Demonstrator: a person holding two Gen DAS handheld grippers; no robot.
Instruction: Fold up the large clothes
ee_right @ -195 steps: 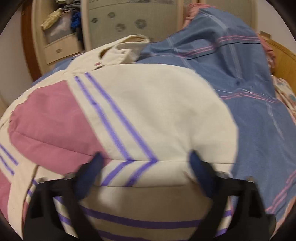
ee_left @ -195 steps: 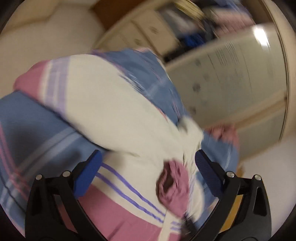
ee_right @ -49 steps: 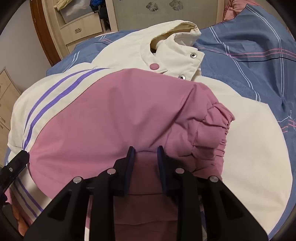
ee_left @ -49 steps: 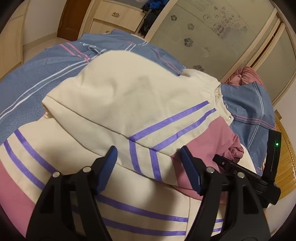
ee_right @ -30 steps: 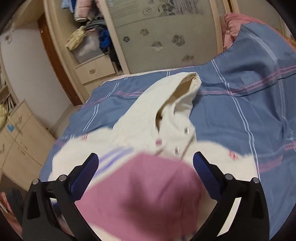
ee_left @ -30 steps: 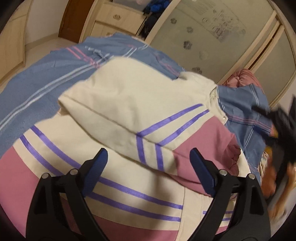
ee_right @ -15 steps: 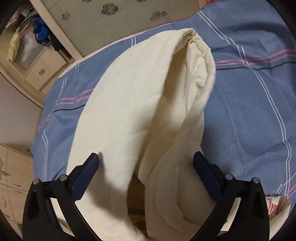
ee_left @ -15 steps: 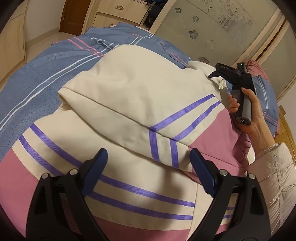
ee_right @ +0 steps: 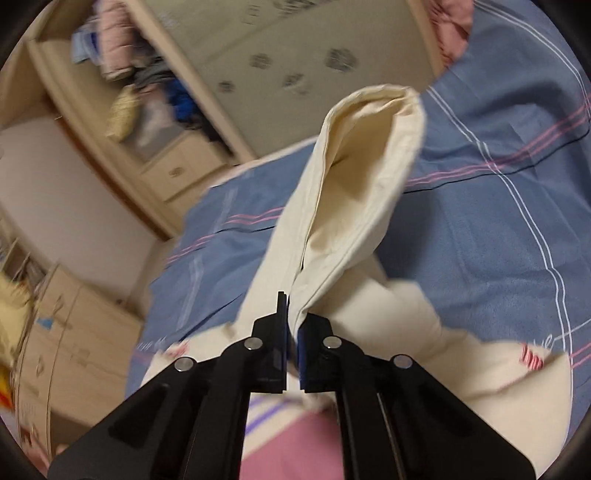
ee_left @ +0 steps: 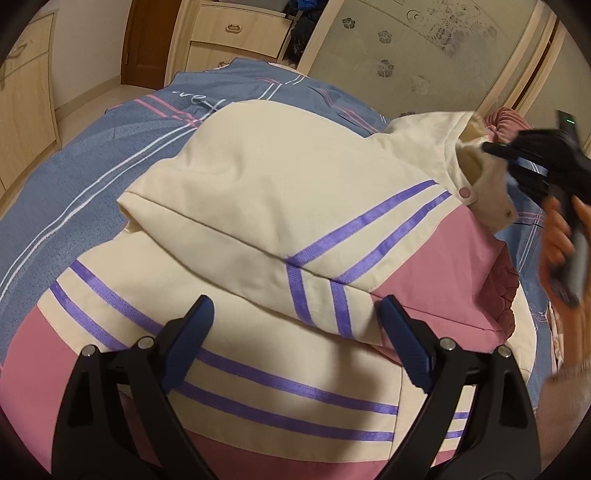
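A cream jacket (ee_left: 280,192) with pink panels and purple stripes lies on the bed, both sleeves folded across its body. My left gripper (ee_left: 295,332) is open and empty, hovering over the folded sleeve near the hem. My right gripper (ee_right: 292,328) is shut on the edge of the jacket's cream hood (ee_right: 354,192) and holds it raised off the bed. In the left wrist view the right gripper (ee_left: 517,162) shows at the hood (ee_left: 465,147), at the far right.
A blue plaid bedspread (ee_left: 74,177) covers the bed under the jacket. Wooden drawers (ee_left: 236,33) and a frosted sliding wardrobe door (ee_left: 406,55) stand beyond the bed. A low wooden cabinet (ee_right: 66,347) stands beside the bed.
My right gripper has closed on the hood's edge and lifted it. My left gripper has stayed open over the jacket.
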